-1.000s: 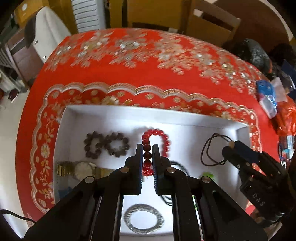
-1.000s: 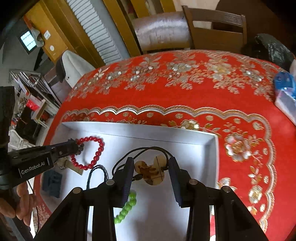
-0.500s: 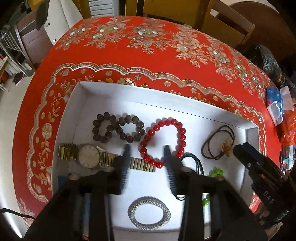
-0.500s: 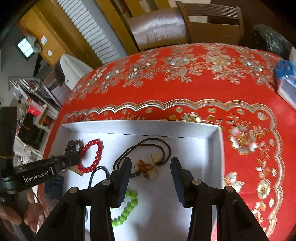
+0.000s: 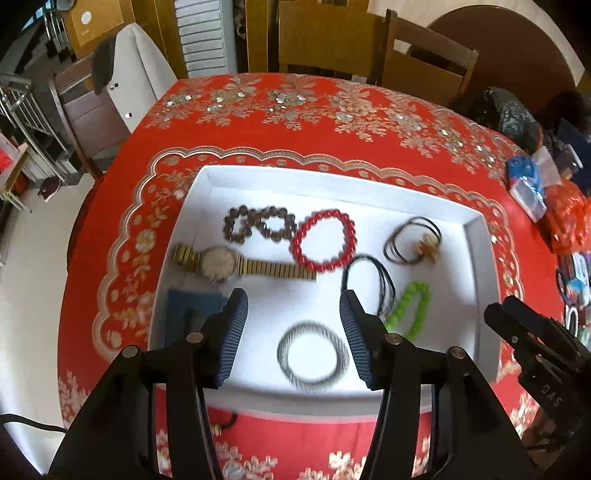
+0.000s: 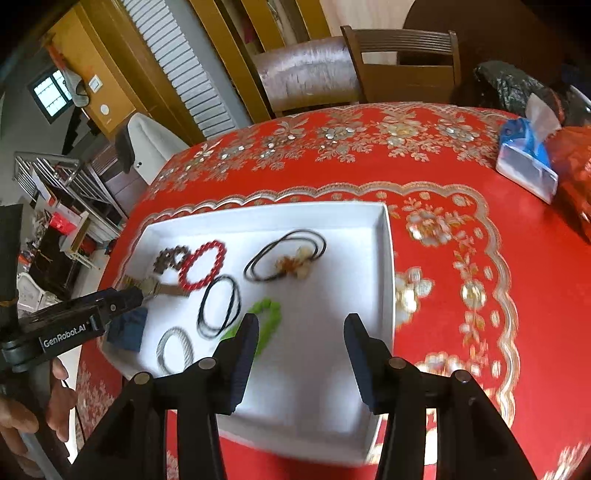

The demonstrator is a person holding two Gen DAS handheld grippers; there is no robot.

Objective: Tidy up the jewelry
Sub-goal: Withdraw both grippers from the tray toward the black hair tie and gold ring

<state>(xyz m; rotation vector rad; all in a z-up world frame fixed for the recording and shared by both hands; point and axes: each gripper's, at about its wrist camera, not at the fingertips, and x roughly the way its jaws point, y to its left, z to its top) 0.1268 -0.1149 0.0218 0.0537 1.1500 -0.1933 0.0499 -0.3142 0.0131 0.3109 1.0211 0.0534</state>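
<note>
Left gripper [image 5: 291,325]: let go of red bead bracelet [image 5: 324,240], jaws opening, empty | right gripper [image 6: 301,345]: opening, empty (pendant cord [image 6: 286,256] released) | both pieces lie in white tray [image 5: 480,258] | I'd call both placed.

Wooden chairs [image 6: 402,62] stand behind the red-clothed table [image 6: 461,177] (gold floral pattern), beside a louvred door [image 5: 205,35].

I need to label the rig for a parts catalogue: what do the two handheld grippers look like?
Both are black, with angular bolted linkage arms and dark blue ribbed pads. Seen from the right wrist, the left gripper carries white "GenRobot.AI" lettering on its side. Seen from the left wrist, the right gripper shows pale "DAS" lettering.
</note>
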